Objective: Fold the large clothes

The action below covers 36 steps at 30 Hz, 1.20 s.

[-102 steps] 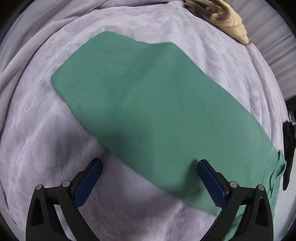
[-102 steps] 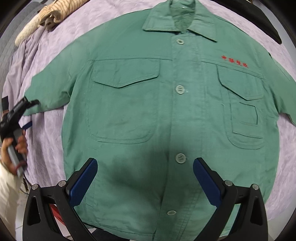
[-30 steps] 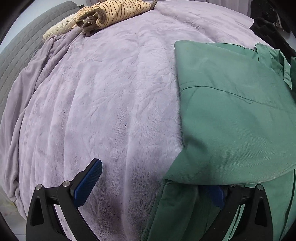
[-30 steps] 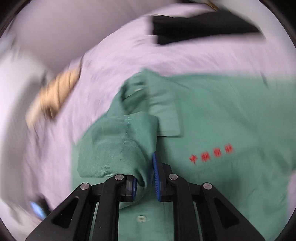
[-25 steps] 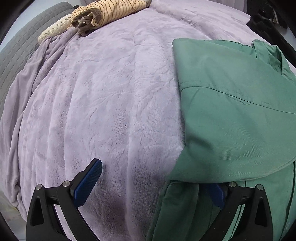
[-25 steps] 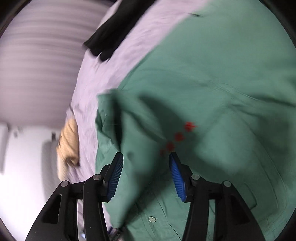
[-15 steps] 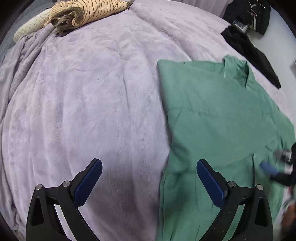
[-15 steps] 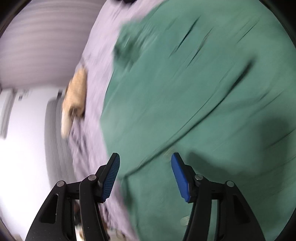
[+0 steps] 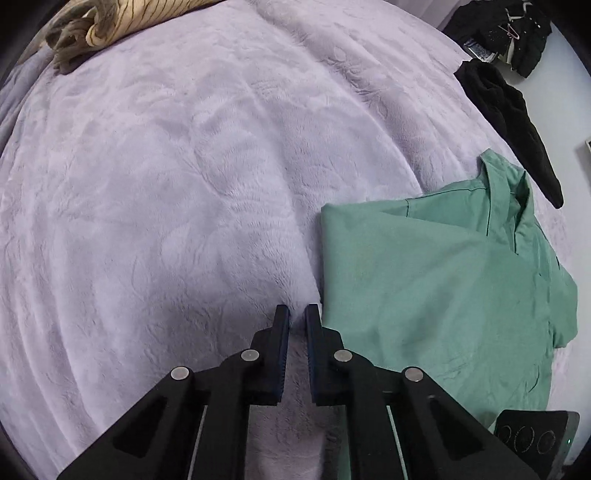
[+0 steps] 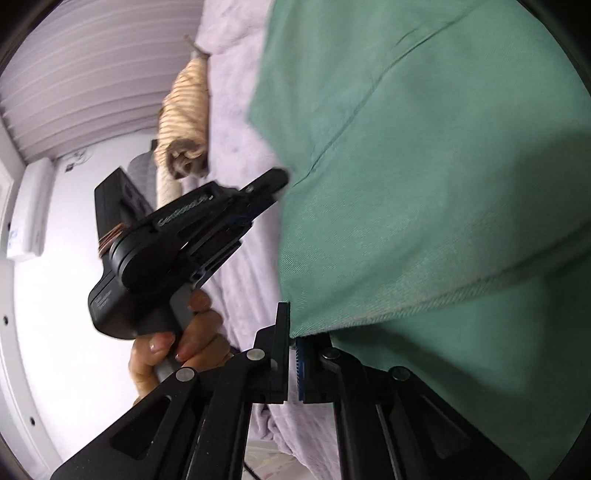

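Observation:
The green jacket [image 9: 436, 288] lies on the lilac blanket [image 9: 166, 192], its left sleeve folded over the body, collar at the far right. My left gripper [image 9: 297, 314] is shut and empty, its tips just left of the jacket's folded edge. In the right wrist view the jacket [image 10: 443, 166] fills the right side. My right gripper [image 10: 293, 321] is shut on the edge of the folded green fabric. The left gripper [image 10: 273, 184] also shows there, held by a hand [image 10: 177, 347], its tips at the jacket's edge.
A striped beige garment [image 9: 110, 22] lies bunched at the blanket's far left corner, also seen in the right wrist view [image 10: 184, 122]. Black clothes [image 9: 513, 92] lie at the far right. A dark device [image 9: 532, 439] sits at the lower right.
The left gripper let go of the sleeve, drew back and shut empty beside the jacket. The right gripper opened, swung down to the folded edge and shut on it.

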Each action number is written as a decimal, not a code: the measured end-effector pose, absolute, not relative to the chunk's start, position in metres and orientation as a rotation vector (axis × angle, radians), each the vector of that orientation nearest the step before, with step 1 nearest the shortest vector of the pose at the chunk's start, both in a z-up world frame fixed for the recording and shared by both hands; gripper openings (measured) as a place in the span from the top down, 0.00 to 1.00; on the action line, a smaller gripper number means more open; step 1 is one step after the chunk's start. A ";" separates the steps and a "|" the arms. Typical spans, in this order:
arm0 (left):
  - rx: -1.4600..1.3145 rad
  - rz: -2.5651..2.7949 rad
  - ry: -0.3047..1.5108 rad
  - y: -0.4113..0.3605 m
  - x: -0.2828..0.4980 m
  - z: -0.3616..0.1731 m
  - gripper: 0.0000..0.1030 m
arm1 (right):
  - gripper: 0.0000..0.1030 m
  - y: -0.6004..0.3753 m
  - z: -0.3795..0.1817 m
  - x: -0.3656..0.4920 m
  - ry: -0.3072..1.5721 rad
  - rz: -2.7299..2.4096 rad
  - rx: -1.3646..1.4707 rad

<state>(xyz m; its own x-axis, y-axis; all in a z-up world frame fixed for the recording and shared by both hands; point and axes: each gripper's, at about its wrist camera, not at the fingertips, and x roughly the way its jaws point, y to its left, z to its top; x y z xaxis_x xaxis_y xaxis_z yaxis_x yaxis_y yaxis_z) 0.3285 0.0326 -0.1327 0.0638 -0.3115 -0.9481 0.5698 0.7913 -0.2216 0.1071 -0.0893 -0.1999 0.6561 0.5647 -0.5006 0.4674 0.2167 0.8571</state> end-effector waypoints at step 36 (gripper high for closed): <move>0.355 -0.461 1.231 0.037 0.224 -0.144 0.89 | 0.99 -0.308 -0.118 -0.047 1.195 -0.640 0.658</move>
<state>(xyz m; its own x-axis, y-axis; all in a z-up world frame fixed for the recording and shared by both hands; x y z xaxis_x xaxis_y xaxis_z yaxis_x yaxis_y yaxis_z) 0.2244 0.0367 -0.1439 0.2614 -0.1442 -0.9544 0.5175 0.8556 0.0125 -0.0473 -0.3084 -0.1178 0.2423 -0.0998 -0.9651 0.7484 0.6522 0.1205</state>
